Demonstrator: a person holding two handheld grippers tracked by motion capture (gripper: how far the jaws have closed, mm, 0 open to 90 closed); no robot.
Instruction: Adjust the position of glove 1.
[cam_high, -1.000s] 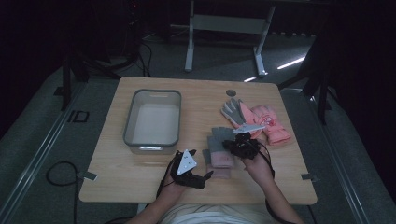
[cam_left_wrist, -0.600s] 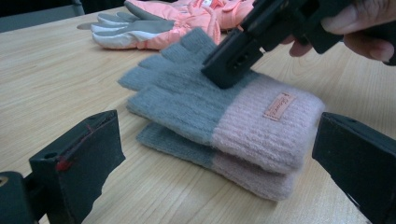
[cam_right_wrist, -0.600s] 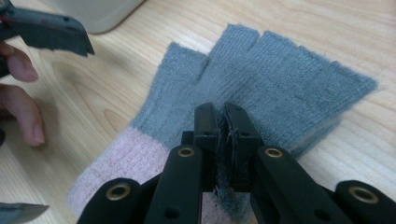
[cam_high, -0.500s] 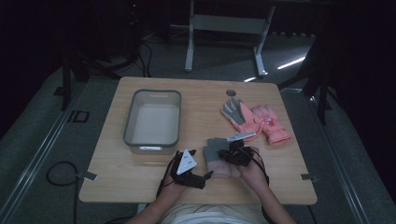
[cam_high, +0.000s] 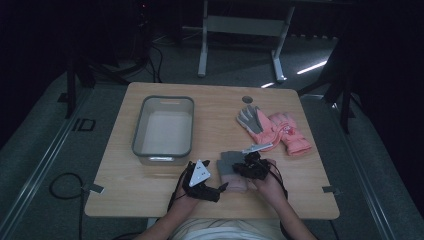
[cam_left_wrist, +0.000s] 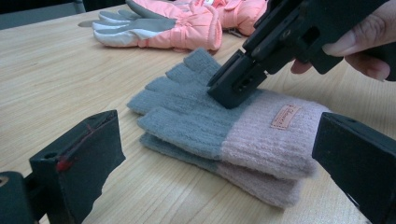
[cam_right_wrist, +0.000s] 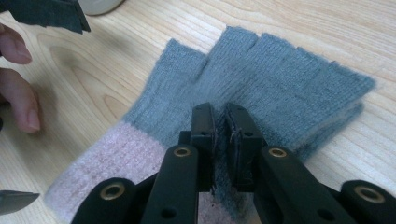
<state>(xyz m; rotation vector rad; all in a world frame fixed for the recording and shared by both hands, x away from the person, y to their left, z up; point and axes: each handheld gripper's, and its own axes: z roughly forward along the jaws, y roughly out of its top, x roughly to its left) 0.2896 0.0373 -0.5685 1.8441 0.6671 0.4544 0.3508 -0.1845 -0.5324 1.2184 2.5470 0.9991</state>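
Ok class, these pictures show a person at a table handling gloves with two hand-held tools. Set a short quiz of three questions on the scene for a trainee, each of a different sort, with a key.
1. True or false: the left tool has its jaws wide open.
2. The tips of the right tool rest on: A) the grey part of the knit gloves; B) the padded pink gloves; C) the bin.
3. Fill in: the cuff of the knit gloves is ____ in colour.

Key: 1 true; 2 A; 3 pink.
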